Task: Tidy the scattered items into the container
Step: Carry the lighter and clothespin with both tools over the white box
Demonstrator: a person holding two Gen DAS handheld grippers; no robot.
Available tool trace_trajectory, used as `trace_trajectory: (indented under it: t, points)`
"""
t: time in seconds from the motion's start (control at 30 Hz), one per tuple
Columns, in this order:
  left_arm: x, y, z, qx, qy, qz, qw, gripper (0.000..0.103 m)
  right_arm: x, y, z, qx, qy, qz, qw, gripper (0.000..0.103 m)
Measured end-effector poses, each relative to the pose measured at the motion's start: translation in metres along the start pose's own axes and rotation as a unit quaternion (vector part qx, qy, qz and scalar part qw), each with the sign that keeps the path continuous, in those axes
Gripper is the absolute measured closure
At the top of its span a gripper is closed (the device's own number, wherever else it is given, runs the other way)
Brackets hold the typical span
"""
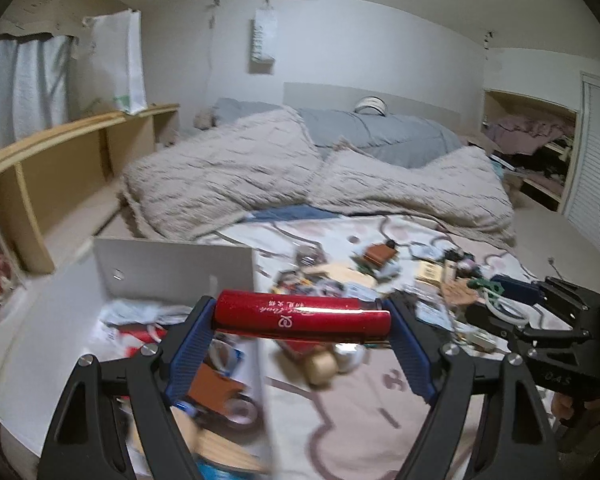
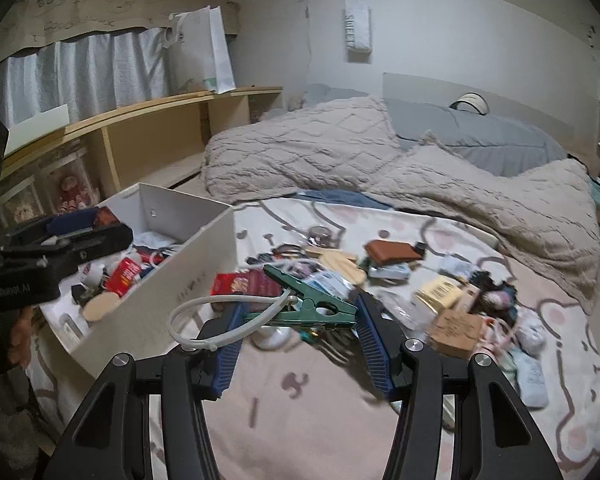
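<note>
Red tube point(image 1: 302, 318) lies crosswise in the left wrist view, its long axis running left to right, cap end toward the right. The left claw point(image 1: 302, 320) grips it end to end between its blue pads, held above the edge of a white box point(image 1: 172, 268) and the bed point(image 1: 340, 420).

In the right wrist view, a green clothespin point(image 2: 308, 300) with a white loop point(image 2: 220, 320) points up and left, tail to the right. The right claw point(image 2: 300, 320) clamps it between both pads, above the bed beside the white box point(image 2: 172, 280).
</note>
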State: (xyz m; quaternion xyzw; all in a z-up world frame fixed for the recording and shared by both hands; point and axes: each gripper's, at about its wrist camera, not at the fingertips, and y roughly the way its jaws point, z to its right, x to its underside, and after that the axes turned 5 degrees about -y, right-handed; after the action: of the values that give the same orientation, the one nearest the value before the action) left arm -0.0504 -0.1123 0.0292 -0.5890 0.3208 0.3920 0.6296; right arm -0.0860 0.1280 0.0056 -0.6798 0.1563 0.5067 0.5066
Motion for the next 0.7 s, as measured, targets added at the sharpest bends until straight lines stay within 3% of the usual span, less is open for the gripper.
trace_trajectory:
  t: [0.37,0.7]
  points:
    - [-0.036,-0.015,-0.07,-0.052,-0.014,0.03,0.9981,0.02,-0.045,0.022,-0.052,-0.025,-0.043,0.017,0.999,0.048]
    - [-0.037,0.005,-0.126,-0.077,-0.07,0.004,0.9946,0.02,-0.072,0.058,-0.097,-0.089,-0.044,-0.011,0.995,0.048]
